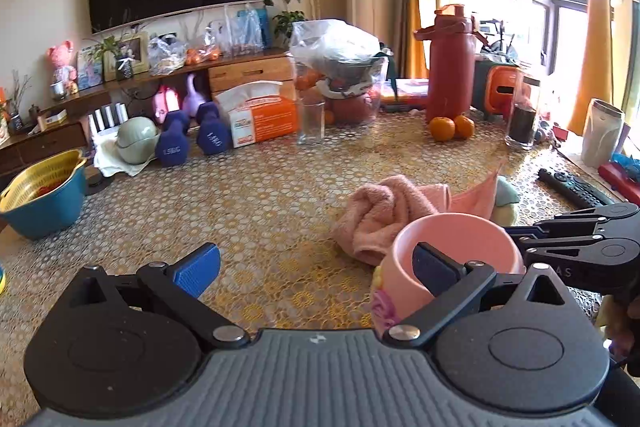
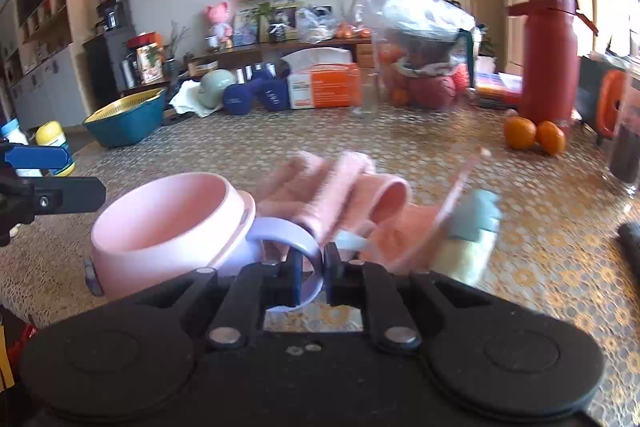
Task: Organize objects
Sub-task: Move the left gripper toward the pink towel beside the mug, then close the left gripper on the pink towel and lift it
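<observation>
A pink cup [image 1: 460, 251] with a lilac handle [image 2: 286, 231] stands near the table's front edge. My right gripper [image 2: 311, 273] is shut on that handle; its arm shows at the right of the left wrist view [image 1: 580, 239]. My left gripper [image 1: 316, 267] is open; its right finger [image 1: 434, 269] reaches into the cup's mouth, its left finger [image 1: 198, 269] is over bare table. A crumpled pink towel [image 1: 384, 211] lies just behind the cup, also in the right wrist view [image 2: 352, 195].
The table holds a red flask [image 1: 448, 67], two oranges [image 1: 452, 127], a glass [image 1: 310, 119], an orange tissue box [image 1: 260, 115], blue dumbbells [image 1: 192, 139], a blue-and-yellow basket [image 1: 44, 195], a remote [image 1: 572, 187] and a bagged fruit jar [image 1: 340, 75].
</observation>
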{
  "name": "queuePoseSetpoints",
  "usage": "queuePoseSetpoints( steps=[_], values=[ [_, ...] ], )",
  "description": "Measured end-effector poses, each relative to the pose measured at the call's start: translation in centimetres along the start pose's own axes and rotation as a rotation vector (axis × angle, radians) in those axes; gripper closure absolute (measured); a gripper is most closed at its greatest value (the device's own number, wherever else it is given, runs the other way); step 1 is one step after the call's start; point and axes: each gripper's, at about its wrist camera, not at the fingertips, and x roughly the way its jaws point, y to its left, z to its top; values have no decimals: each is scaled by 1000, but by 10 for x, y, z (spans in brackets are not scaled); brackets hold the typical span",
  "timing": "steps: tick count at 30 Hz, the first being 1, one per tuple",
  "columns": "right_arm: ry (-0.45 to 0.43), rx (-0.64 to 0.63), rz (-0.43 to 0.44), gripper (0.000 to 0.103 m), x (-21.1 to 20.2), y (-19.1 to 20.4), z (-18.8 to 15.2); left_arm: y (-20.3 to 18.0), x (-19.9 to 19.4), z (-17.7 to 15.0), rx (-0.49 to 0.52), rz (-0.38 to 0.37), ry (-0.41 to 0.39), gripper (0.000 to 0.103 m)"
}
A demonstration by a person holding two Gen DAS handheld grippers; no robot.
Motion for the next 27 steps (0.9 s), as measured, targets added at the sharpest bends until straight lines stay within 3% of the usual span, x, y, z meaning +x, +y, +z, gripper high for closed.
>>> queuePoseSetpoints(
  steps=[7,9,12,17,20,24,27],
  values=[
    [-17,151,-137,93,-32,-59,-17,-48,61,23,135,-91,47,0],
    [-25,177,-162,93,-36,-68,-20,-52,84,34,127,-109,88,0],
    [-38,194,-175,93,-43,-77,-26,-51,118,52,76,-194,180,0],
    [-45,218,-166,93,-48,-83,-34,-65,164,62,63,-208,295,0],
    [-48,233,-157,93,-48,-86,-35,-69,187,63,6,-217,366,0],
    [-49,246,-143,95,-49,-90,-36,-65,210,62,-43,-195,431,0],
    [-55,233,-133,96,-50,-89,-37,-64,218,58,-22,-178,447,0]
  ],
)
